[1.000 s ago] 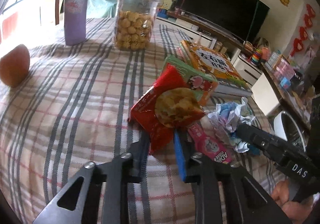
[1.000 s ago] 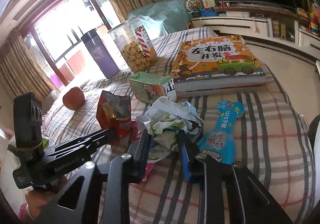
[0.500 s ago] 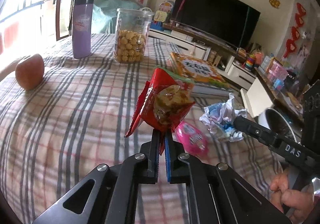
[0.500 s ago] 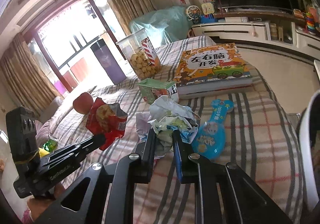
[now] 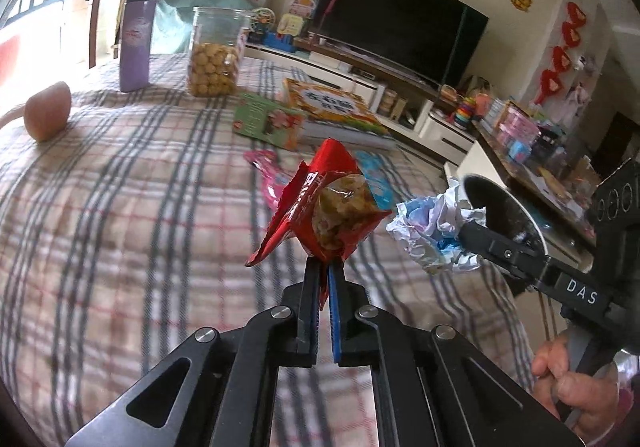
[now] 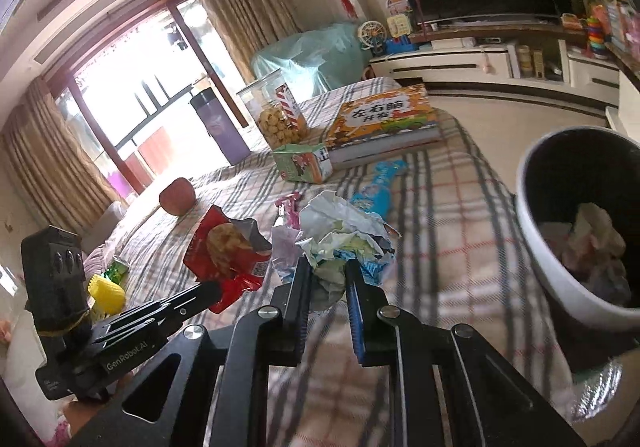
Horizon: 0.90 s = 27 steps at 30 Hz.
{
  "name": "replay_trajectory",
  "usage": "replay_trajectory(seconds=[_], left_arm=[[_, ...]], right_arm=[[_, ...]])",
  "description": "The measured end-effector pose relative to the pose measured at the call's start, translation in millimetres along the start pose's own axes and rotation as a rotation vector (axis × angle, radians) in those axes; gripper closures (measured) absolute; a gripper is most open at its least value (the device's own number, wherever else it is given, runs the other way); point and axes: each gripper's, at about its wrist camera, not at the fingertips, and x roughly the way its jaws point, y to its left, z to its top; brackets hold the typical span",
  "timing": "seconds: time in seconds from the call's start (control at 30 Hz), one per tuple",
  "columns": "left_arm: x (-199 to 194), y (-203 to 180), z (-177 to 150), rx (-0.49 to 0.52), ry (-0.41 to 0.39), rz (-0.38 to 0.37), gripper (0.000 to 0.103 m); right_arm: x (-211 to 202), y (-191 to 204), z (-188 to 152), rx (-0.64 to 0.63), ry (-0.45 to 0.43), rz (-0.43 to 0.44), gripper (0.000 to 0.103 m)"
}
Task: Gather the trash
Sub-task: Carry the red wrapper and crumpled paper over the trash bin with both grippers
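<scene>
Apple (image 5: 47,116) far left on the plaid-covered desk (image 5: 120,207); purple bottle (image 5: 137,37) and cookie jar (image 5: 215,52) upright behind it, near each other; green box (image 5: 267,121) and orange picture book (image 5: 334,107) farther right; pink wrapper (image 5: 266,175) and blue wrapper (image 6: 378,185) lying flat on the cloth. Left claw (image 5: 323,267) pinched closed on the red snack bag (image 5: 326,213), held clear above the cloth; right claw (image 6: 325,274) clamped on the crumpled paper wad (image 6: 344,231), likewise lifted; white bin (image 6: 536,247), holding other scraps, at the desk's right edge, just beside the wad.
</scene>
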Motion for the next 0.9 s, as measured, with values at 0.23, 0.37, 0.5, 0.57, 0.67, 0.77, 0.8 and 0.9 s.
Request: replay_trajectory(seconds=[0.23, 0.37, 0.5, 0.57, 0.67, 0.77, 0.8, 0.9], left_arm=[[-10, -26, -11, 0.038, 0.016, -0.011, 0.101], [-17, -42, -19, 0.059, 0.022, -0.012, 0.101], [-25, -53, -25, 0.07, 0.023, -0.009, 0.101], [-28, -58, -27, 0.078, 0.022, -0.006, 0.101], [-35, -66, -30, 0.095, 0.019, -0.006, 0.101], [-39, -71, -32, 0.107, 0.019, -0.01, 0.101], [-41, -73, -32, 0.109, 0.019, -0.014, 0.101], [-41, -79, -33, 0.112, 0.019, -0.026, 0.101]], right_arm=[[-30, -14, -13, 0.036, -0.032, -0.013, 0.086], [-37, -20, -18, 0.056, -0.048, -0.014, 0.086], [-45, -25, -25, 0.07, -0.057, -0.012, 0.086], [-51, -26, -29, 0.073, -0.067, -0.01, 0.086], [-60, -28, -35, 0.079, -0.085, -0.008, 0.086], [-68, -29, -38, 0.085, -0.103, -0.008, 0.086], [-70, -30, -39, 0.088, -0.11, -0.008, 0.086], [-76, -31, -40, 0.085, -0.117, -0.015, 0.086]])
